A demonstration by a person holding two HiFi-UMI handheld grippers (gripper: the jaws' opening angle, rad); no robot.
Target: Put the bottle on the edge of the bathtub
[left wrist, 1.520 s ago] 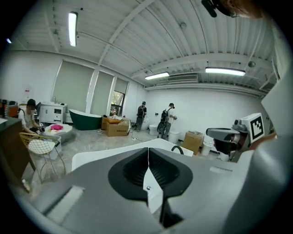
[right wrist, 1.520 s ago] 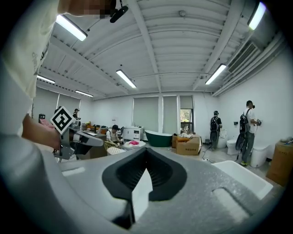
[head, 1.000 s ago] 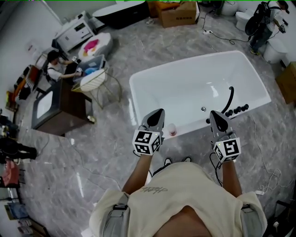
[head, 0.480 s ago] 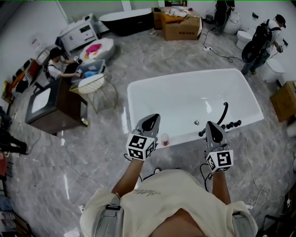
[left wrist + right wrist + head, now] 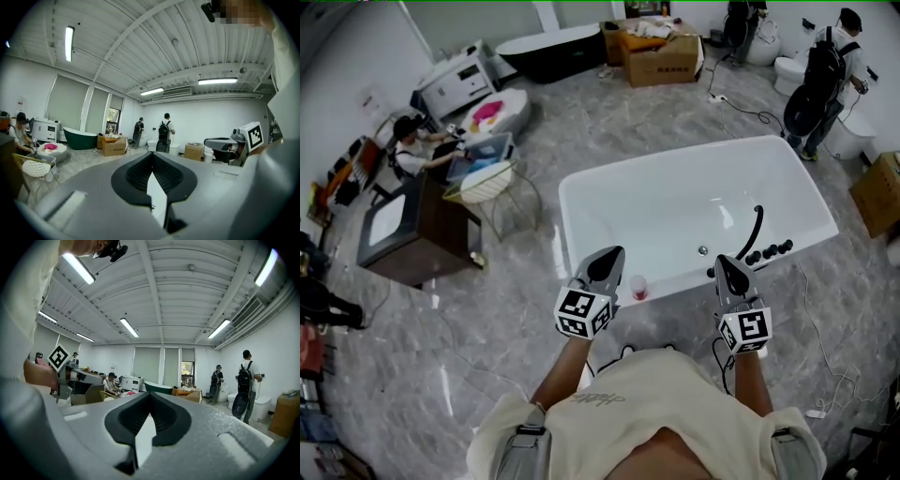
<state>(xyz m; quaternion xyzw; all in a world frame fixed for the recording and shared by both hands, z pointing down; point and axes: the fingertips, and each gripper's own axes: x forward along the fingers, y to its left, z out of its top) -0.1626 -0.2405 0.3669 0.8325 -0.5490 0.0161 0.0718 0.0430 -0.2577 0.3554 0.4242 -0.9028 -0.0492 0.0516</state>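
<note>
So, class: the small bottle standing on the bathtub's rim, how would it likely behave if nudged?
The bottle looks small and stands upright on the glossy, narrow rim, so a nudge would probably slide or tip it. It seems light, perhaps plastic, though it is too small here to tell. Tipped, it might roll off.

Shifted down-frame, with more of the far room opened up.
Finds the left tool and right tool lower in the head view than a second ago, drawn nearer the chest. Carries the bathtub and the bottle on its near edge down and slightly left as well. Brings a second person into the top edge, near the person with the backpack, now lower in the frame.
</note>
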